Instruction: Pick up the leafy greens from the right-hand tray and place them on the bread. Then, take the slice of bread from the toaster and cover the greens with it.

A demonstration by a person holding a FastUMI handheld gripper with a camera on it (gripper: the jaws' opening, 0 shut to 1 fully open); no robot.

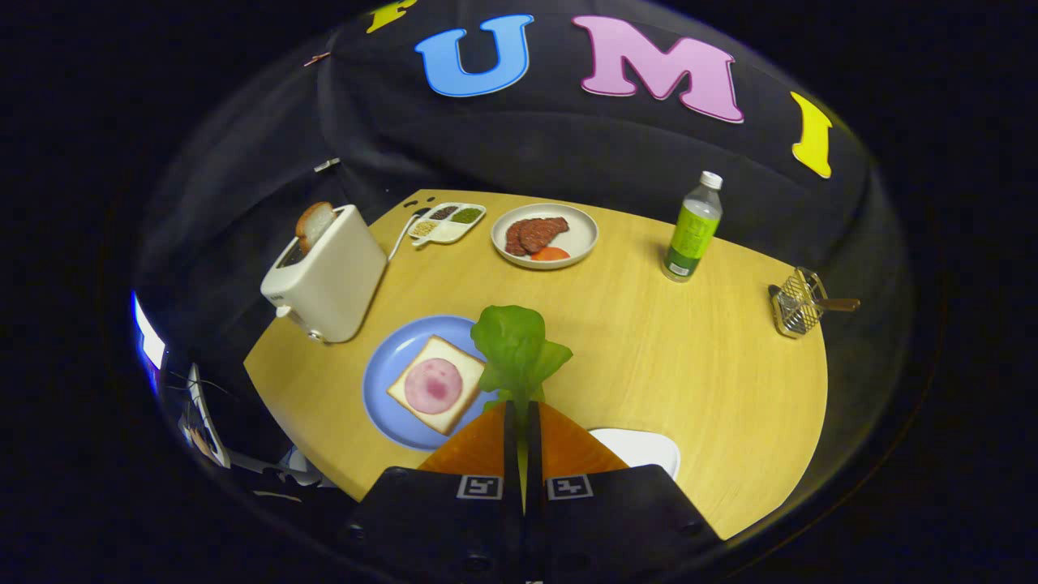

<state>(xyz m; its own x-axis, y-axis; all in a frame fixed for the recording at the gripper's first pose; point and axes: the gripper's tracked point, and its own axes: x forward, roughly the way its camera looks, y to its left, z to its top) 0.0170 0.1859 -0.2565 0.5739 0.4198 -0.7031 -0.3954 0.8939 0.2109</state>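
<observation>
My gripper [523, 403] is shut on the stem of the leafy greens [516, 347], which stick up ahead of the fingertips, well above the table. Down to the left of the fingers lies a blue plate [388, 371] with a slice of bread [435, 384] topped by a round pink slice of ham. The greens hang over the plate's right rim. Farther left stands a white toaster [328, 276] with a brown bread slice [313, 225] poking out of its slot. A white tray [645, 448] peeks out just right of the fingers.
On the round wooden table [649, 357], a white plate [545, 235] with meat and a tomato slice sits at the back, a divided dish of seeds [448, 221] beside it. A green bottle [692, 230] stands back right, and a small wire basket [799, 302] near the right edge.
</observation>
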